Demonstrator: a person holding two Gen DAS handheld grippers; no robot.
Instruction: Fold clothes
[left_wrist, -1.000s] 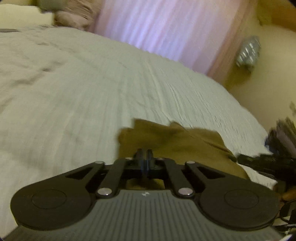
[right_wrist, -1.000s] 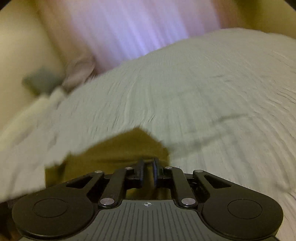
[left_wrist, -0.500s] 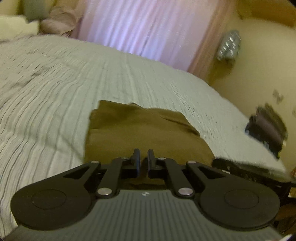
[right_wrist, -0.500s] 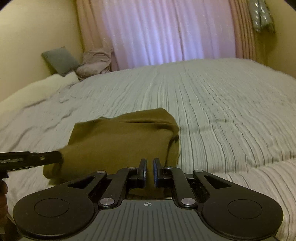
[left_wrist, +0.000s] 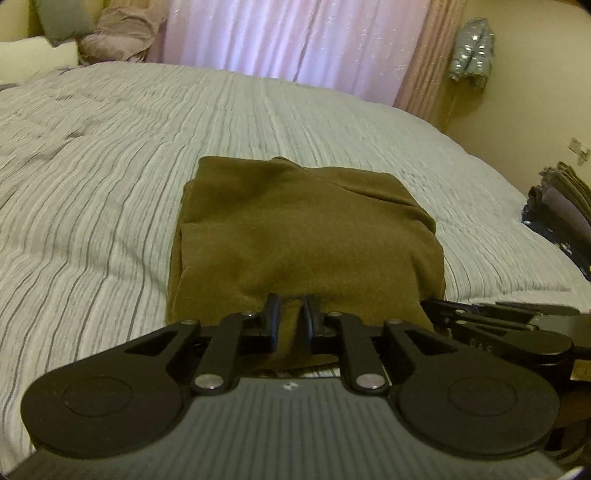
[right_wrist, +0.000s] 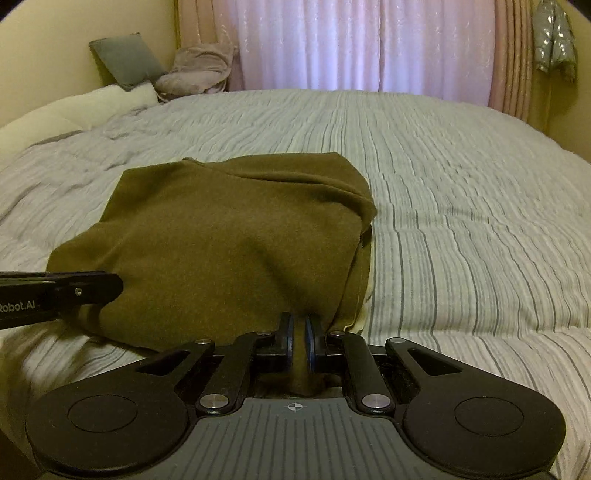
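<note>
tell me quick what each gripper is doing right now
Left gripper: closed on the near edge of the brown cloth.
Right gripper: closed on the same cloth's near edge.

Folded garment (left_wrist: 303, 236): plain olive-brown. Bedspread (right_wrist: 461, 192): pale grey-white with thin darker grey stripes. Sheer curtain (right_wrist: 365, 44): pinkish-lilac white; side drape (right_wrist: 511, 55): dusty pink. Wall (right_wrist: 48, 48): yellow-cream. Cushion (right_wrist: 125, 62): grey. Pillow (right_wrist: 74, 107): cream. Bundled blanket (right_wrist: 199, 70): mauve-beige. Left gripper (left_wrist: 291, 314) and right gripper (right_wrist: 300, 332): black, ribbed grey body. Stacked clothes (left_wrist: 561, 203): grey-brown over dark navy.
</note>
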